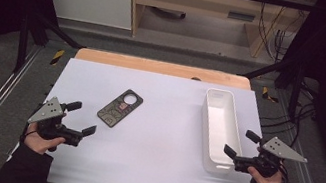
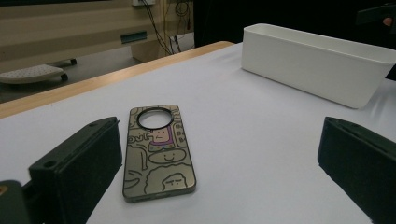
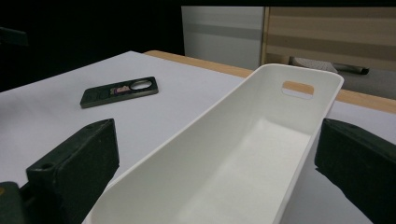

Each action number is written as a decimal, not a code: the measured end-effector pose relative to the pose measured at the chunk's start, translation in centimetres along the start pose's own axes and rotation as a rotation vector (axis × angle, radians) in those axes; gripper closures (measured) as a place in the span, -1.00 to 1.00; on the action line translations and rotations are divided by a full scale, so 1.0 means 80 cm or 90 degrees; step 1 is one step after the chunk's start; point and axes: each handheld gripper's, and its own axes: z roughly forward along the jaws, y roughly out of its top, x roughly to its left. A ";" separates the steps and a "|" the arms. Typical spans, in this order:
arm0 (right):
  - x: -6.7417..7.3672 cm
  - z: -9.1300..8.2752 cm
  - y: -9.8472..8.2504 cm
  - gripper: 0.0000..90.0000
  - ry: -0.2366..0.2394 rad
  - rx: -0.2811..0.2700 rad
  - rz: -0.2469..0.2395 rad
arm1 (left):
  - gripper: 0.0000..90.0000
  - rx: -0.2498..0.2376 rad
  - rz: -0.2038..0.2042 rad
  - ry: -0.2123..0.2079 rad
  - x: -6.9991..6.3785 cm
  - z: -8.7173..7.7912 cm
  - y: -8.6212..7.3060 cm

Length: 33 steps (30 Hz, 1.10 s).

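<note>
A phone case (image 1: 120, 108) lies flat on the white table (image 1: 149, 160), printed back facing up, with cartoon doodle faces and a round camera hole at its far end. It sits just ahead of your left gripper (image 1: 83, 119) and a little toward the middle of the table, apart from the jaws and not touched by them. In the left gripper view the phone case (image 2: 159, 151) lies close beside the left-hand jaw, lengthwise along your line of reach, so a small shift toward it would probably bring it between the jaws.

Your left gripper is spread wide and holds nothing. Its jaws hover low over the table, pointed at the case.

Farther out, across a bare stretch of table, stands a long, narrow white bin (image 1: 218, 130). It is empty, with a slot handle cut into its far end wall. It runs lengthwise away from you, likely so that a flat thing can be laid in along its length.

Your right gripper (image 1: 242, 145) waits at the near end of the bin. In the right gripper view the bin (image 3: 243, 154) runs forward between the two jaws, which stand wide on either side of it. The jaws are released and do not appear to press the walls, though I cannot tell whether they brush them. The placement suggests this hand is ready to steady the bin.
</note>
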 end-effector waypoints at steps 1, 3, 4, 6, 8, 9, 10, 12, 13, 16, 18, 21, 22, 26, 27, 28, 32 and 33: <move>0.000 0.000 0.000 -0.99 0.000 -0.001 -0.001 | -1.00 0.001 -0.001 -0.001 0.000 0.000 0.000; 0.000 -0.001 0.000 -0.99 0.001 -0.001 0.000 | -1.00 0.005 0.001 0.003 -0.001 0.001 0.002; 0.000 -0.001 0.000 -0.99 0.001 -0.001 -0.001 | -1.00 0.005 0.001 0.004 -0.002 0.001 0.003; 0.000 -0.002 0.000 -0.99 0.001 -0.001 -0.002 | -1.00 0.006 0.002 0.006 -0.003 0.001 0.006; 0.000 -0.002 0.001 -0.99 0.001 -0.002 -0.004 | -1.00 0.006 0.003 0.006 -0.003 0.001 0.007; 0.000 -0.002 0.001 -0.99 0.002 -0.002 -0.004 | -1.00 0.005 0.003 0.005 -0.004 0.001 0.008; 0.000 -0.002 0.001 -0.99 0.003 -0.002 -0.004 | -1.00 0.006 0.004 0.003 -0.004 0.002 0.010; 0.001 -0.002 0.001 -0.99 0.003 -0.001 -0.006 | -1.00 0.006 0.008 0.002 -0.006 0.002 0.012; 0.001 -0.002 0.001 -0.99 0.003 0.000 -0.007 | -1.00 0.006 0.008 0.000 -0.006 0.003 0.012; 0.002 0.000 0.002 -0.99 0.003 0.004 -0.010 | -1.00 0.011 0.008 -0.003 -0.008 0.007 0.015; 0.003 0.000 0.002 -0.99 0.003 0.005 -0.012 | -1.00 0.016 0.008 -0.003 -0.009 0.010 0.016; 0.003 0.000 0.002 -0.99 0.003 0.005 -0.012 | -1.00 0.023 0.010 -0.002 -0.009 0.013 0.019; 0.003 0.000 0.003 -0.99 0.002 0.006 -0.014 | -1.00 0.025 0.009 0.000 -0.009 0.014 0.020; 0.003 -0.002 0.004 -0.99 0.003 0.002 -0.014 | -1.00 0.031 0.006 0.002 -0.008 0.023 0.027; 0.003 -0.002 0.004 -0.99 0.002 0.002 -0.013 | -1.00 0.031 0.006 0.002 -0.008 0.023 0.027; 0.003 -0.002 0.004 -0.99 0.001 0.002 -0.013 | -1.00 0.033 0.007 0.002 -0.009 0.028 0.030; 0.003 -0.002 0.004 -0.99 0.002 0.003 -0.016 | -1.00 0.043 0.011 -0.002 -0.010 0.035 0.031; 0.003 -0.002 0.004 -0.99 0.002 0.004 -0.017 | -1.00 0.049 0.014 -0.003 -0.009 0.039 0.032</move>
